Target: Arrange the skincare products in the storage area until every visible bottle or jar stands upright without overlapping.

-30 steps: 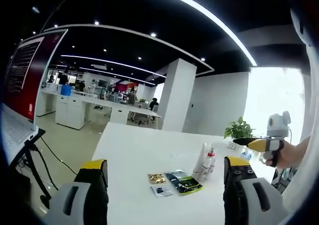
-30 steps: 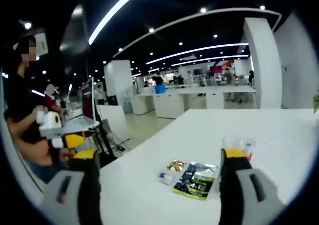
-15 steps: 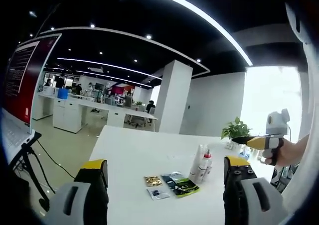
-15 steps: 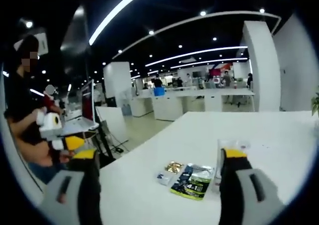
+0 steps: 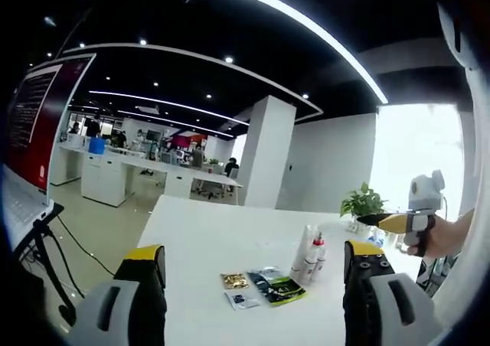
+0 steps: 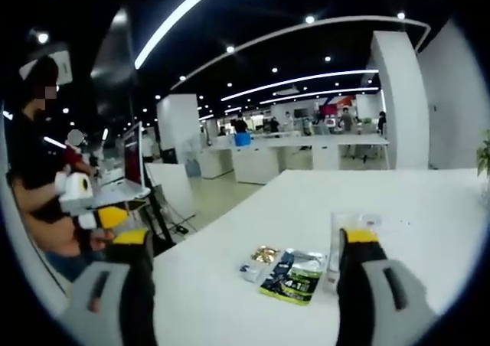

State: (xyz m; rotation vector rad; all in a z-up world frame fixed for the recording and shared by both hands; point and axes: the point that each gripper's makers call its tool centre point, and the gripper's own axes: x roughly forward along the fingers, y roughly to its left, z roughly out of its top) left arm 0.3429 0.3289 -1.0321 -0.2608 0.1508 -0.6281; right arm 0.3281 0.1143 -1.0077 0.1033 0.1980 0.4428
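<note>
Both grippers, left (image 5: 253,304) and right (image 6: 245,300), hover released over the worktop (image 5: 207,239), poised before upright bottles (image 5: 308,256) beside flat sachets (image 5: 264,286).

Open office: white pillar (image 5: 264,151), ceiling light strips (curved), potted plant (image 5: 361,204).

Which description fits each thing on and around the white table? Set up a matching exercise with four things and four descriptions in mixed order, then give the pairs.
Things:
1. bottles
2. sachets
3. potted plant
4. laptop

Descriptions:
A. lying flat near the table's front edge
B. raised on a stand beside the table, screen lit
C. standing upright, close together
D. green, at the table's far side

Pairs: 1-C, 2-A, 3-D, 4-B
</note>
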